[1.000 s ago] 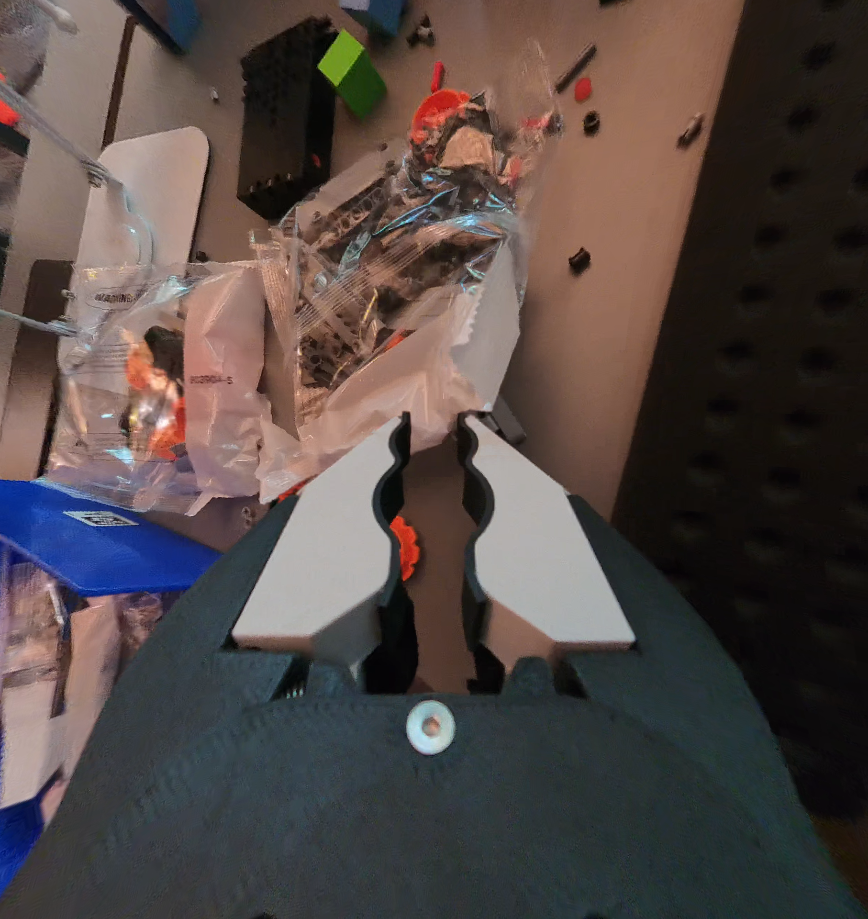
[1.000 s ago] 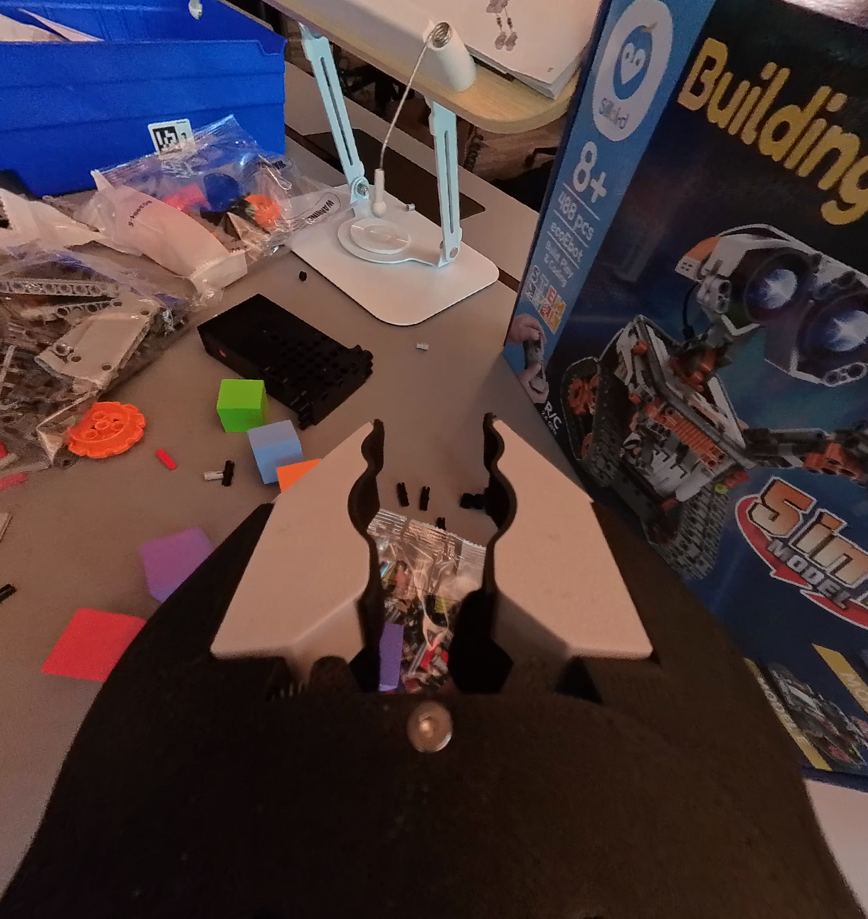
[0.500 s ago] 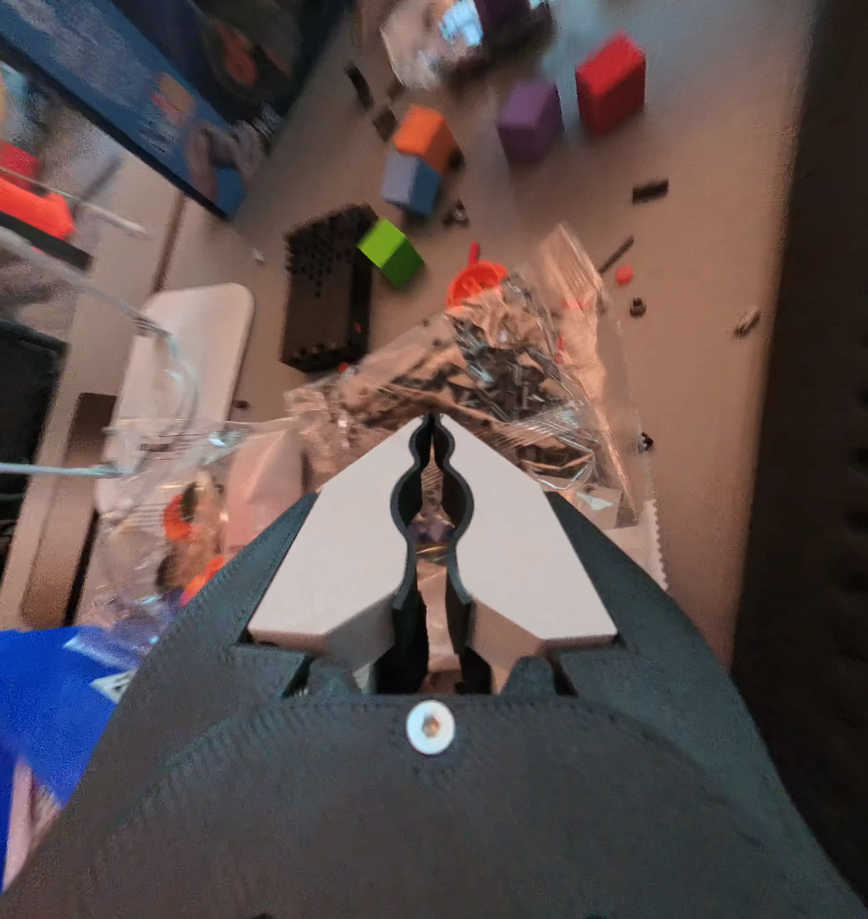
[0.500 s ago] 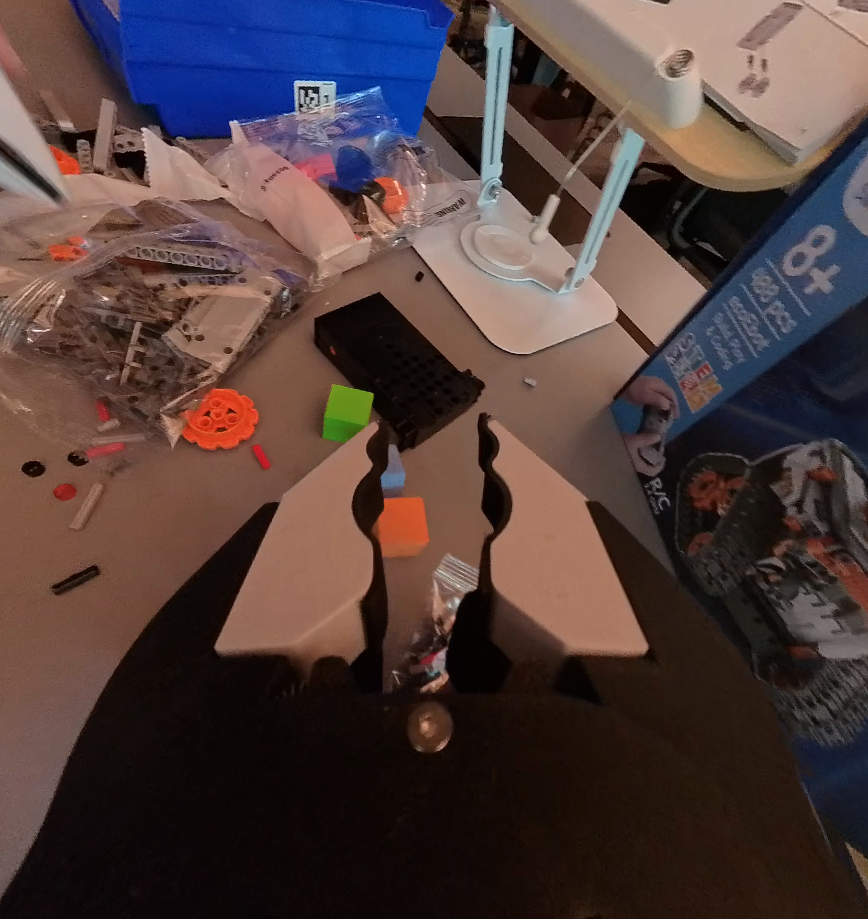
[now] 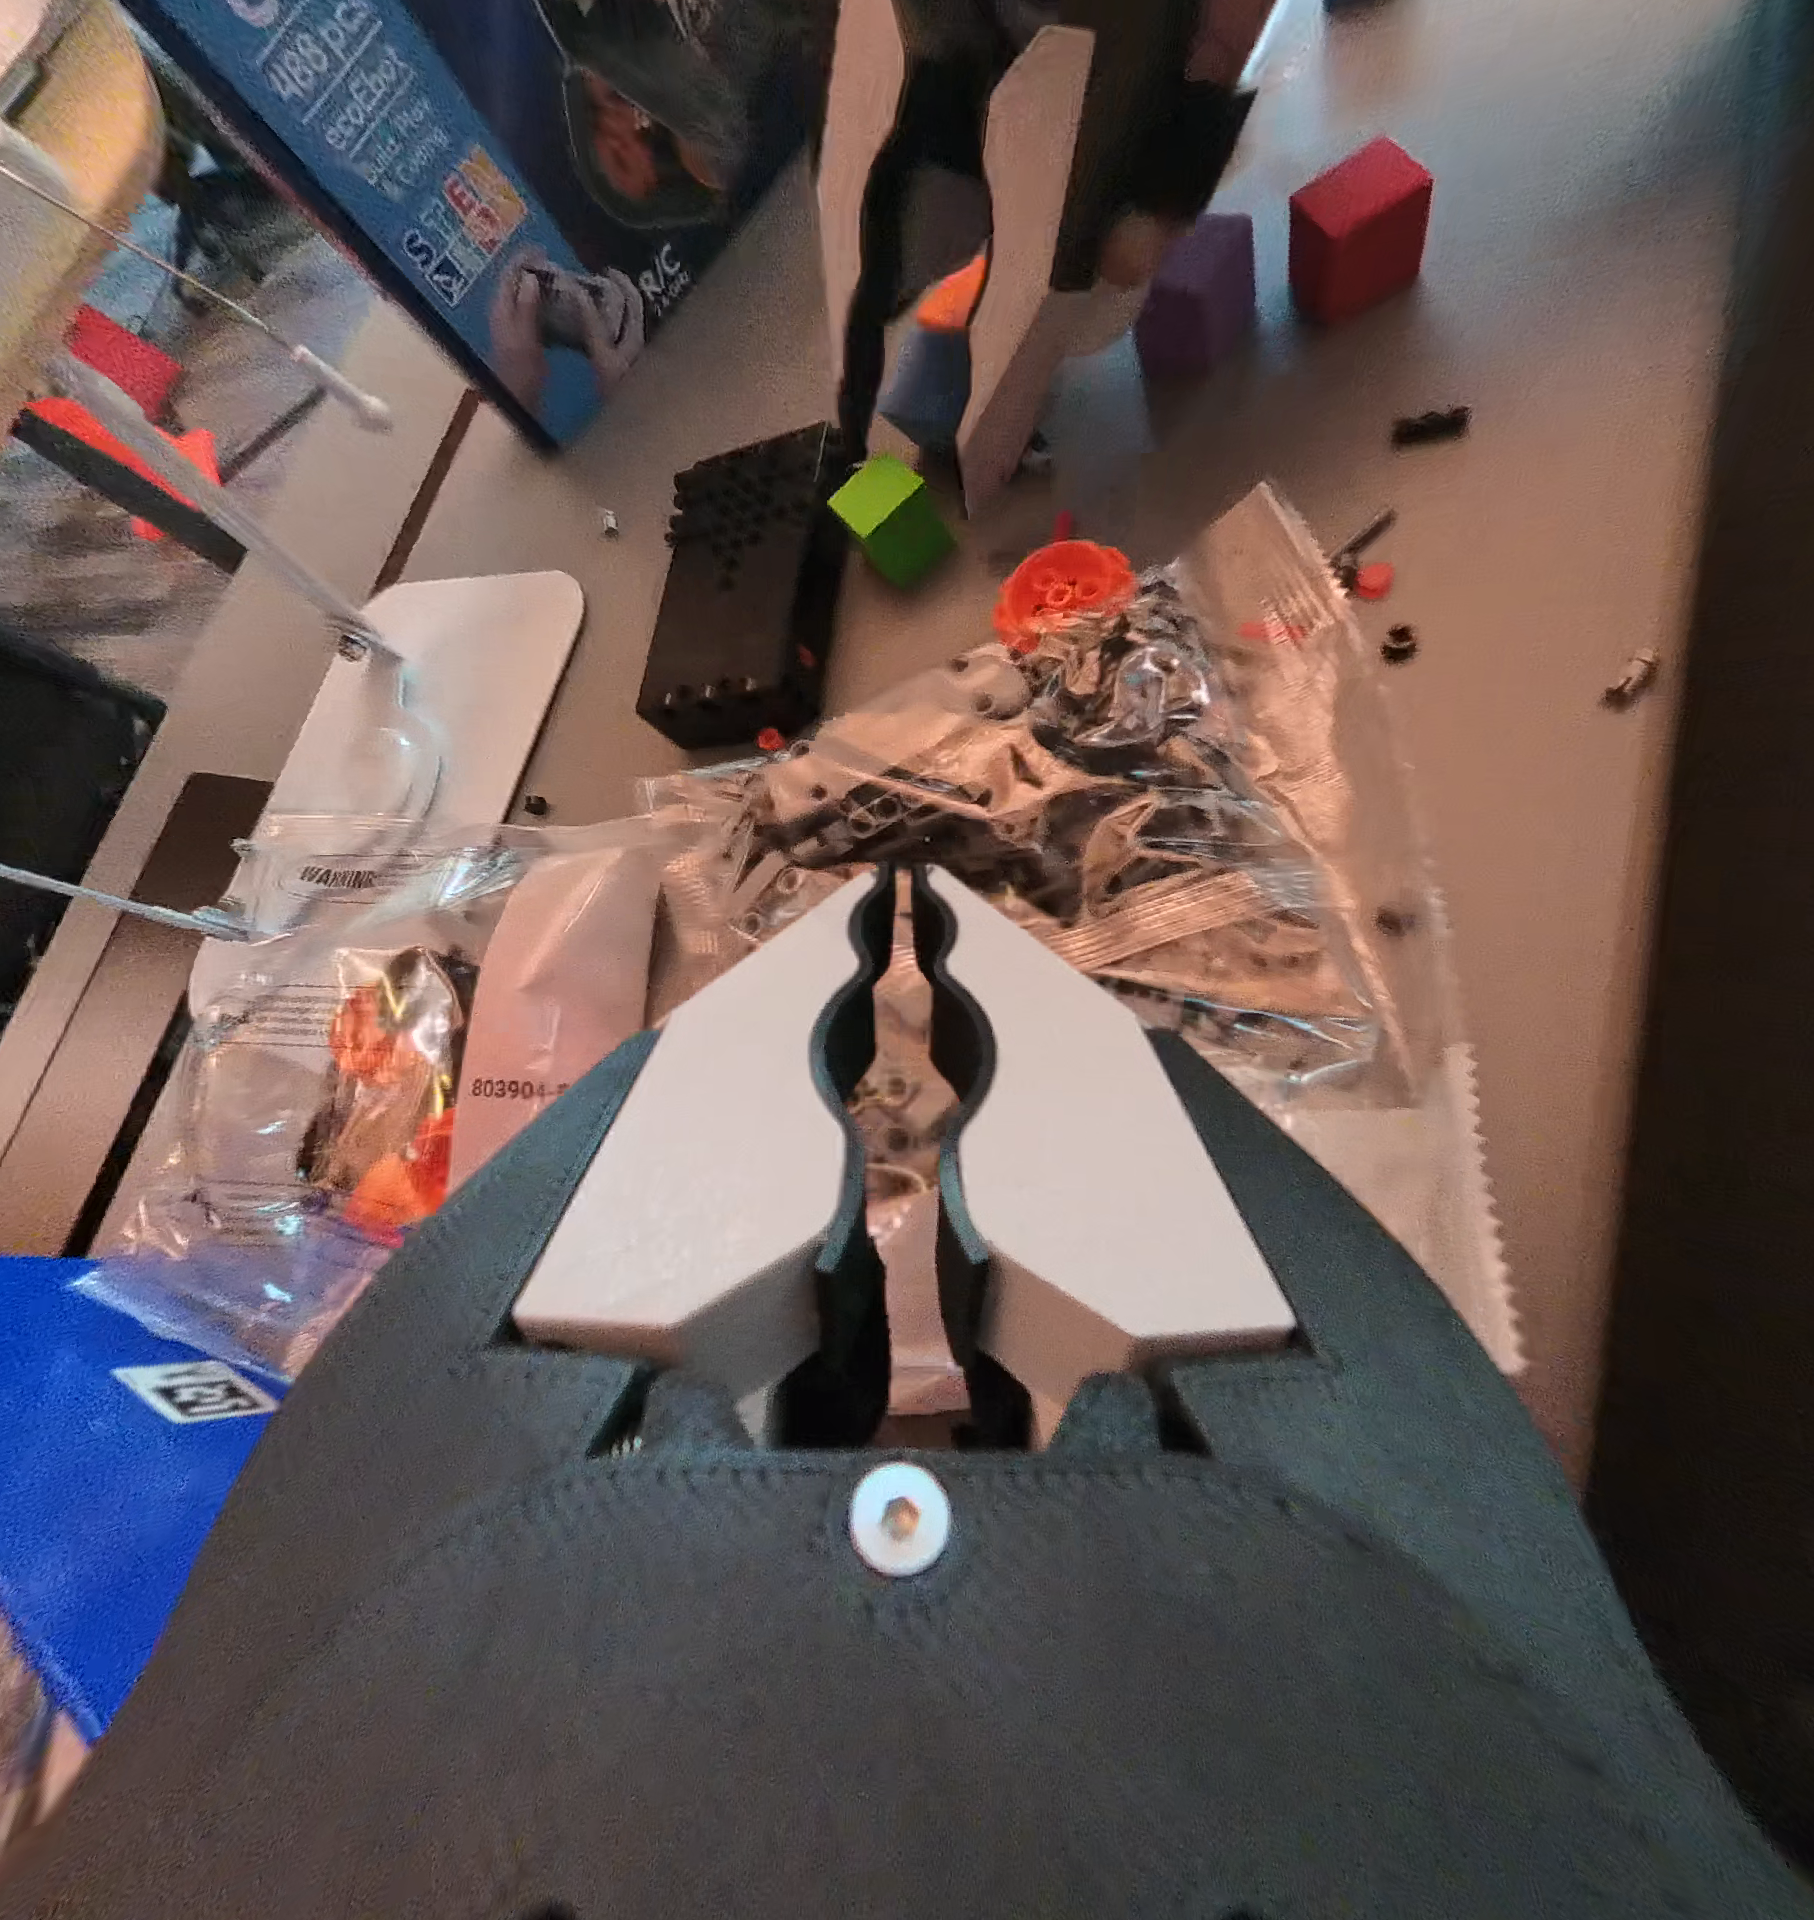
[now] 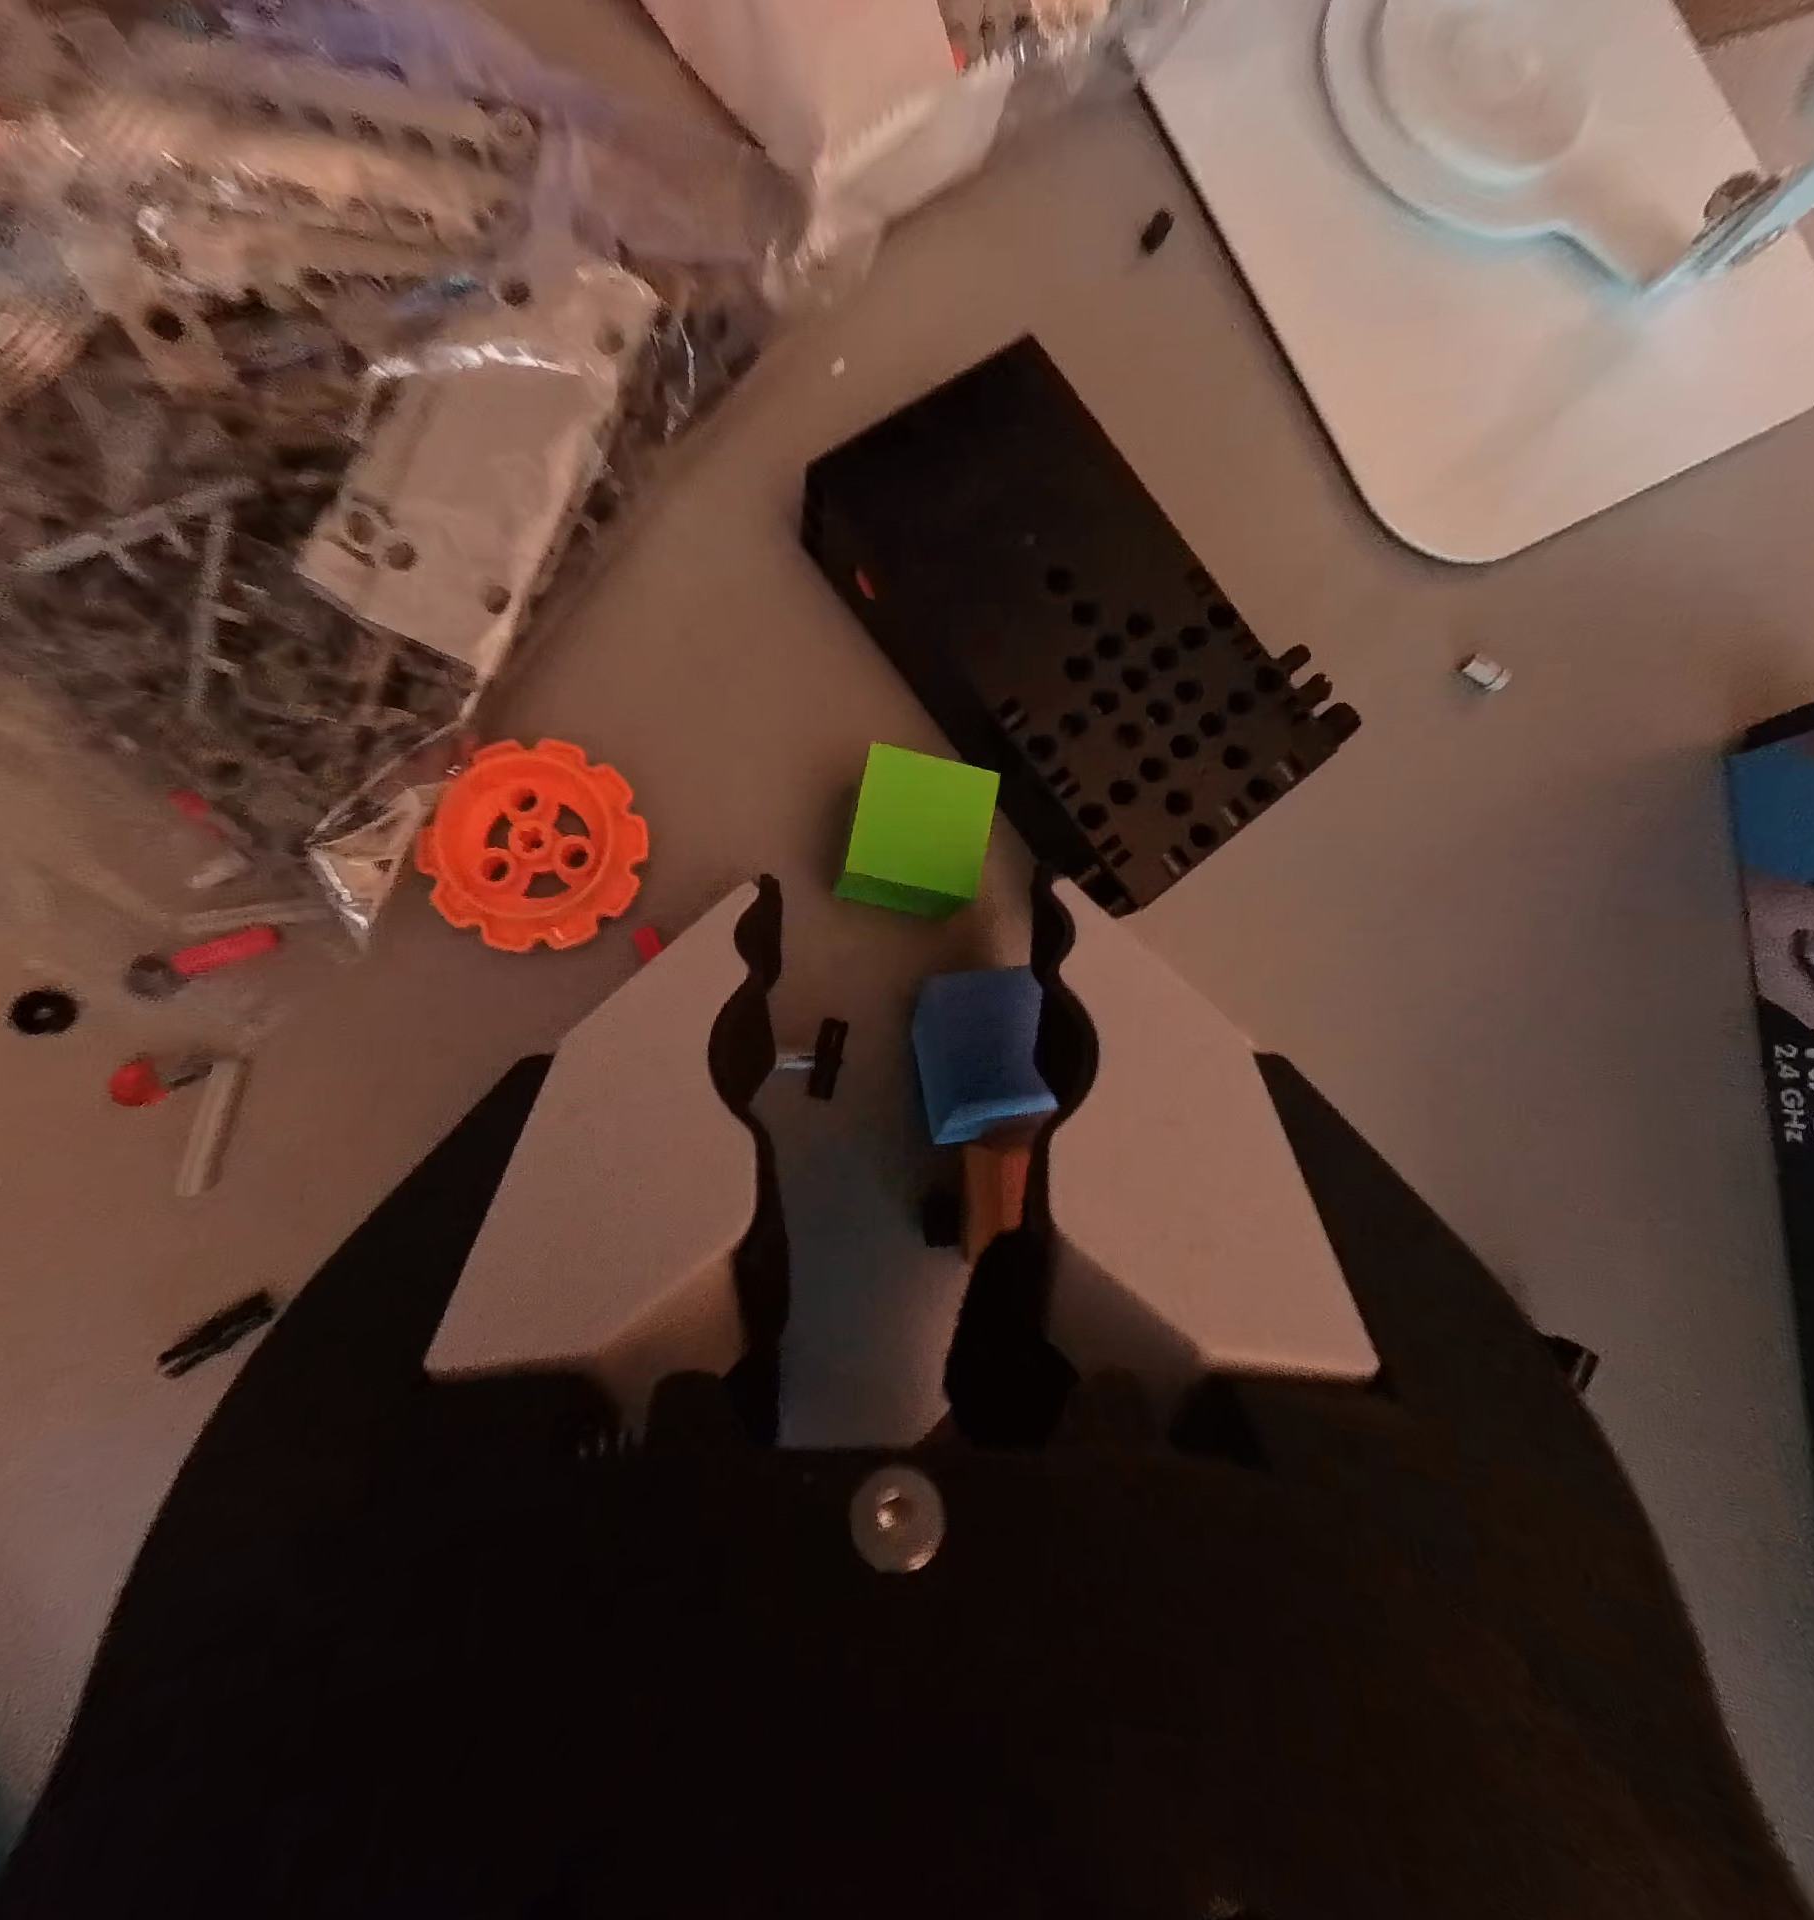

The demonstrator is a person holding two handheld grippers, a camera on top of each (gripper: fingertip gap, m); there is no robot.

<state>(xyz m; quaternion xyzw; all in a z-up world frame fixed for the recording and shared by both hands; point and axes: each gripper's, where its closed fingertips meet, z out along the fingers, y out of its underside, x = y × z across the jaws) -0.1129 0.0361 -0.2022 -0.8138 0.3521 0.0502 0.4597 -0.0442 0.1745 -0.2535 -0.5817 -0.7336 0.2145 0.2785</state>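
Note:
My left gripper (image 5: pixel 903 878) is shut, and its tips pinch the film of a clear plastic bag (image 5: pixel 1142 831) full of grey and black building parts. The bag also shows, blurred, in the right wrist view (image 6: pixel 259 416). My right gripper (image 6: pixel 905 894) is open and points down at the table. A blue cube (image 6: pixel 976 1049) and an orange cube (image 6: pixel 996 1184) lie between its fingers, close to the right finger; the pads do not press on them. A green cube (image 6: pixel 918 826) sits just beyond its tips. The right gripper also shows far off in the left wrist view (image 5: pixel 913 473).
An orange gear (image 6: pixel 532 844), a black perforated block (image 6: pixel 1069 623) and small loose pins lie around. A white lamp base (image 6: pixel 1505 312), a toy box (image 5: pixel 467 156), a blue bin (image 5: pixel 51 1455), a second parts bag (image 5: pixel 342 1039), a red cube (image 5: pixel 1360 229) and a purple cube (image 5: pixel 1194 291) stand nearby. Across from one pair of fingers to the other is roughly 15 cm.
My left gripper closed on the edge of the parts bag and pulled it up. My right gripper moved from a small bag to over the blue and orange cubes, tilted down and opened wider.

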